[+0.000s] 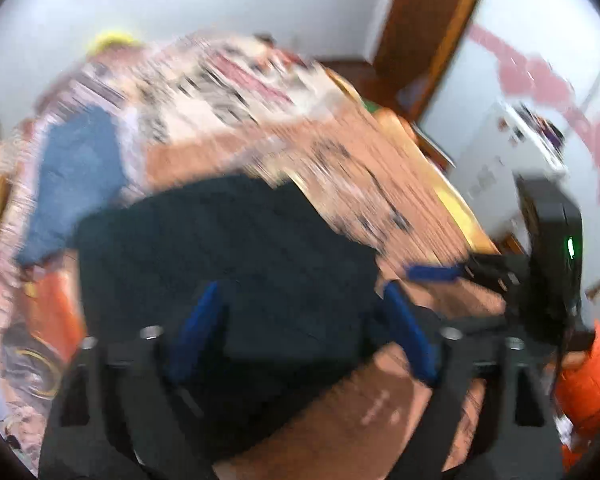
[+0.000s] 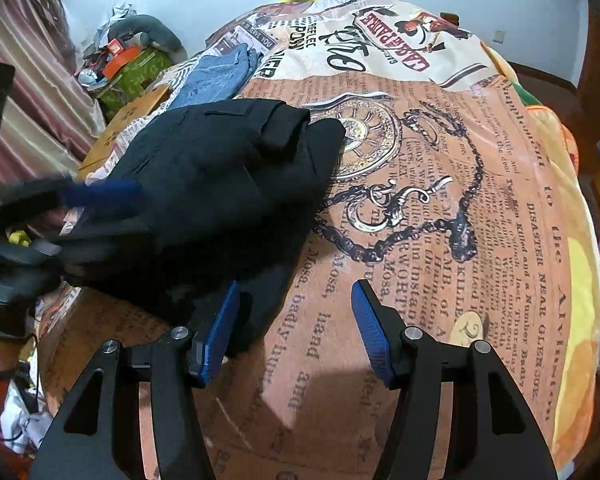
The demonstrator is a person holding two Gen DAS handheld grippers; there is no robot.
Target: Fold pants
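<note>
The black pants (image 2: 220, 184) are lying bundled on the bed (image 2: 440, 240) under the gaping left tool (image 1: 300, 332) and just left of the empty, half-open right tool (image 2: 294, 320), looking soft and limp, best pinched at a folded edge.

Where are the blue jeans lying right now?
In the right wrist view the blue jeans lie upper left on the newspaper-print bedspread, just beyond the folded black pants; the blurred left wrist view shows them at left.

The folded pants (image 2: 220, 184) lie on the bedspread (image 2: 440, 240), with jeans (image 2: 216, 76) just behind them.
</note>
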